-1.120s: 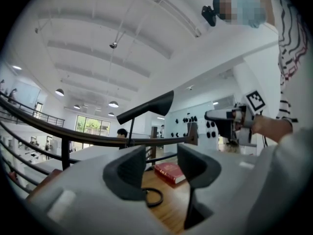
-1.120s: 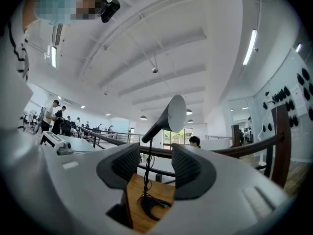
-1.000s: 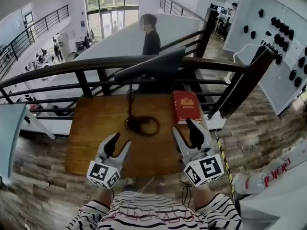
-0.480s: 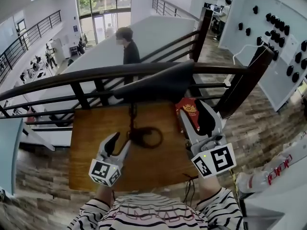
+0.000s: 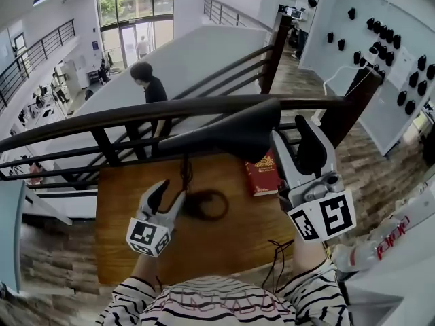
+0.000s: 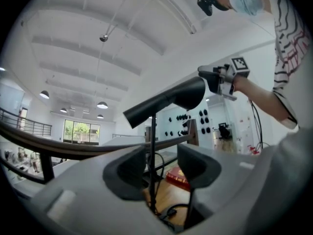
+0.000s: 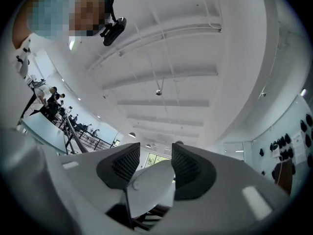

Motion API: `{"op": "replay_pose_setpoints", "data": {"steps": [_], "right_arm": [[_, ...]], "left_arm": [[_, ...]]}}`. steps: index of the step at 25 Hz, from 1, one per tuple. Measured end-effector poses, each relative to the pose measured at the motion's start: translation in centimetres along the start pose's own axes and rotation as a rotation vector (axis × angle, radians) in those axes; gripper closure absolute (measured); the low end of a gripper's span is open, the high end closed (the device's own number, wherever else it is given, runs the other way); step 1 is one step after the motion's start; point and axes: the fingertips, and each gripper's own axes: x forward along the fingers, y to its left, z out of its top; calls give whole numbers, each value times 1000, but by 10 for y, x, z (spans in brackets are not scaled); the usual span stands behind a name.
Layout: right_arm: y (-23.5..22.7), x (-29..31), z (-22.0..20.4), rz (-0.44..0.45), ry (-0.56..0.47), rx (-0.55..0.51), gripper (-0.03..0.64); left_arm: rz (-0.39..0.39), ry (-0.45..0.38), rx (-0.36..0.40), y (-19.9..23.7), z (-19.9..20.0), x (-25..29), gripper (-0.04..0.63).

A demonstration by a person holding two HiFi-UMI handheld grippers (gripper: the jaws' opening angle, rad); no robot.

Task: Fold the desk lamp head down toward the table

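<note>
A black desk lamp stands on the wooden table (image 5: 136, 236). Its long head (image 5: 224, 133) lies roughly level on a thin pole (image 5: 185, 176) above a round base with coiled cable (image 5: 204, 206). My right gripper (image 5: 291, 136) is raised to the head's right end, jaws apart. In the right gripper view (image 7: 155, 168) the head's white underside (image 7: 146, 185) shows between the pads, with no squeeze evident. My left gripper (image 5: 171, 192) is low by the pole, open. In the left gripper view (image 6: 159, 168) the pole (image 6: 153, 146) runs up between the jaws, just ahead and untouched.
A red book (image 5: 264, 174) lies on the table's right side under the lamp head. A dark railing (image 5: 102, 117) runs along the table's far edge, with a person (image 5: 151, 87) beyond it. A loose cable (image 5: 275, 263) hangs at the front edge.
My right gripper has risen from beside the book to the right end of the lamp head. My left gripper has moved forward toward the pole. Its jaws look no wider or narrower.
</note>
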Motion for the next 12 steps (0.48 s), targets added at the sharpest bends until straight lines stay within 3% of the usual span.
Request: {"op": "replay_pose_setpoints", "data": {"steps": [6,9,12], "right_arm": [[-2,21,1,9,27,-46,426],[-1,26,-8,16,54,-45,435],[2,32,-16,30,62,-29,487]], "left_arm": [[-40,2,8,12,-2,31,400],[-59,6,-27,17,-9,43,369],[-94,27,-67,21,-18,53,353]]}}
